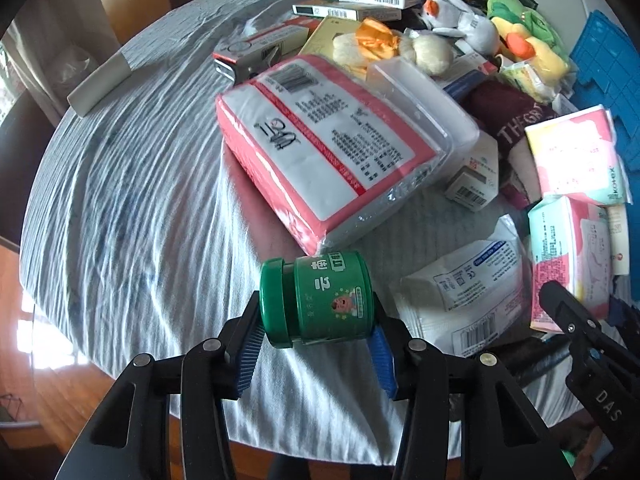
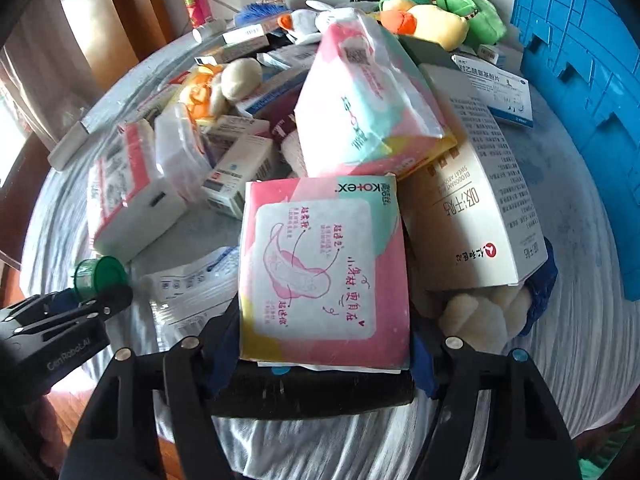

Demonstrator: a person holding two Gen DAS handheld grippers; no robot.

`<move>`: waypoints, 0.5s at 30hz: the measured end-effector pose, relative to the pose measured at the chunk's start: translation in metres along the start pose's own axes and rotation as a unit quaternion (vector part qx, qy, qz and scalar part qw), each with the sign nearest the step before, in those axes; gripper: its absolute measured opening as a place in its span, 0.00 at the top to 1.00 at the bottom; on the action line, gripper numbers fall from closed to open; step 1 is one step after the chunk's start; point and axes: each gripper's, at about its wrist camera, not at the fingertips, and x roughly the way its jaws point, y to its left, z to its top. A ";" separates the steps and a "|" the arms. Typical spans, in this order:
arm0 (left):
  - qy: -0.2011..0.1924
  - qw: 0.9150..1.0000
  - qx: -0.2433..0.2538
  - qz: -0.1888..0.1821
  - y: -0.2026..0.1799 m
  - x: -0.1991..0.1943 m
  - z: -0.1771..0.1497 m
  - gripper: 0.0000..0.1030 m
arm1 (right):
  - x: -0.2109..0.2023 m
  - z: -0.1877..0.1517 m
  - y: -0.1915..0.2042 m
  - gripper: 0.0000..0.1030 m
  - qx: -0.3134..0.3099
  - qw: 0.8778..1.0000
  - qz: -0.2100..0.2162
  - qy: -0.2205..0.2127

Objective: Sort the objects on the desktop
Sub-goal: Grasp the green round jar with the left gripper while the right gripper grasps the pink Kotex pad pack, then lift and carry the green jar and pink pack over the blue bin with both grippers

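Left tool (image 1: 316,334) clamps green jar (image 1: 320,300); right tool (image 2: 320,344) clamps pink pack (image 2: 324,268).

The left hand-held gripper (image 1: 316,344) has black angular arms joined by round silver pivot screws, and its fingers (image 1: 249,354) carry ribbed blue pads. The right hand-held gripper (image 2: 320,340) has the same black frame, silver screws and blue pads, plus a small blue dot near one pivot.

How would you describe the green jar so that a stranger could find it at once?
Start at the round table and its big red tissue pack. Just below that pack, the green jar lies sideways in the left claw. It is the only green, round container among packets and boxes.
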 end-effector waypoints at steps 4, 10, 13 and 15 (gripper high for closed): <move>-0.015 1.000 0.007 -0.001 -0.007 -0.014 0.005 0.55 | -0.015 0.003 0.003 0.33 -0.005 1.000 0.013 -0.015; -0.045 0.999 0.015 -0.002 -0.006 -0.034 0.012 0.56 | -0.040 0.010 0.012 0.33 -0.014 0.999 0.026 -0.045; -0.064 0.998 0.017 -0.003 -0.004 -0.051 0.010 0.56 | -0.055 0.016 0.012 0.33 -0.018 0.997 0.027 -0.063; -0.078 0.997 0.018 -0.003 -0.007 -0.057 0.014 0.56 | -0.065 0.020 0.012 0.33 -0.020 0.997 0.028 -0.075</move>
